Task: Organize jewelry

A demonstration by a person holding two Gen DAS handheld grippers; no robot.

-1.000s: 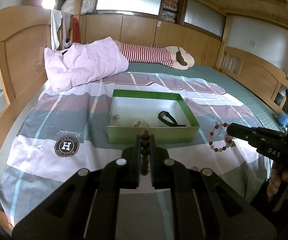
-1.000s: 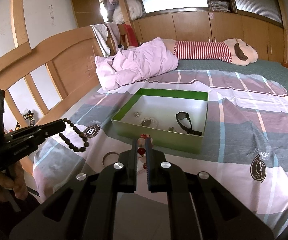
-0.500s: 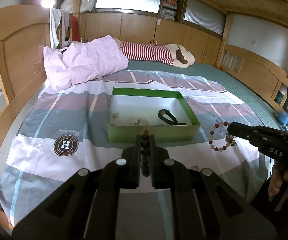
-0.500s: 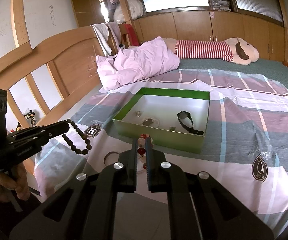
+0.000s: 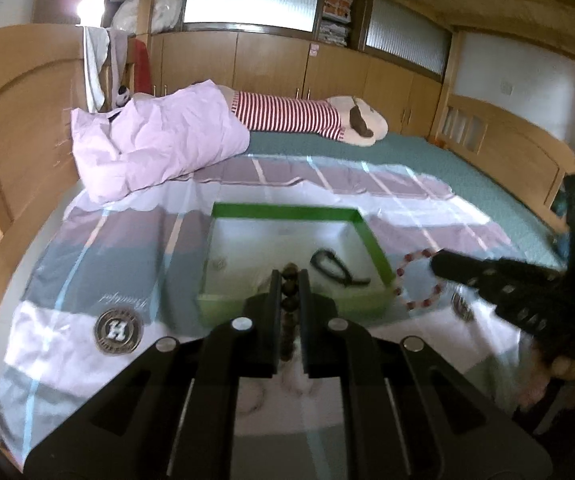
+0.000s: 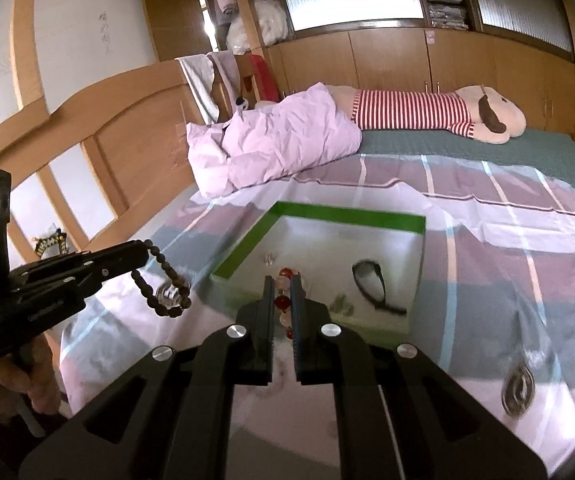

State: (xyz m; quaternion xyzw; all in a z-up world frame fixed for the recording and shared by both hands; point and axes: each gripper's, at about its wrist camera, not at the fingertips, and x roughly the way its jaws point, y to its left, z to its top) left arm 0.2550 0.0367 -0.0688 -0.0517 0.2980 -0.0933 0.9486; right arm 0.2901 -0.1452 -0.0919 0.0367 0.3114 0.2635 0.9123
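A green box [image 5: 365, 230] [image 6: 243, 250] with a white inside lies open on the bed. In it are a black band [image 5: 329, 266] [image 6: 369, 278] and a few small pieces. My left gripper [image 5: 289, 280] [image 6: 143, 252] is shut on a dark brown bead bracelet [image 5: 288, 304] [image 6: 163, 284], just in front of the box's near wall. My right gripper [image 6: 282, 288] [image 5: 435, 266] is shut on a red and pink bead bracelet [image 6: 283, 302] [image 5: 419, 280], near the box's right front corner.
The box sits on a striped purple, grey and white sheet [image 5: 119, 264]. A pink pillow [image 5: 155, 144] and a striped plush toy [image 5: 307, 118] lie behind it. A wooden headboard [image 5: 19, 120] stands at the left and a wooden footboard [image 5: 507, 148] at the right.
Both grippers have moved forward toward the green box, each still holding its bracelet. The box now looks larger and closer in both views.
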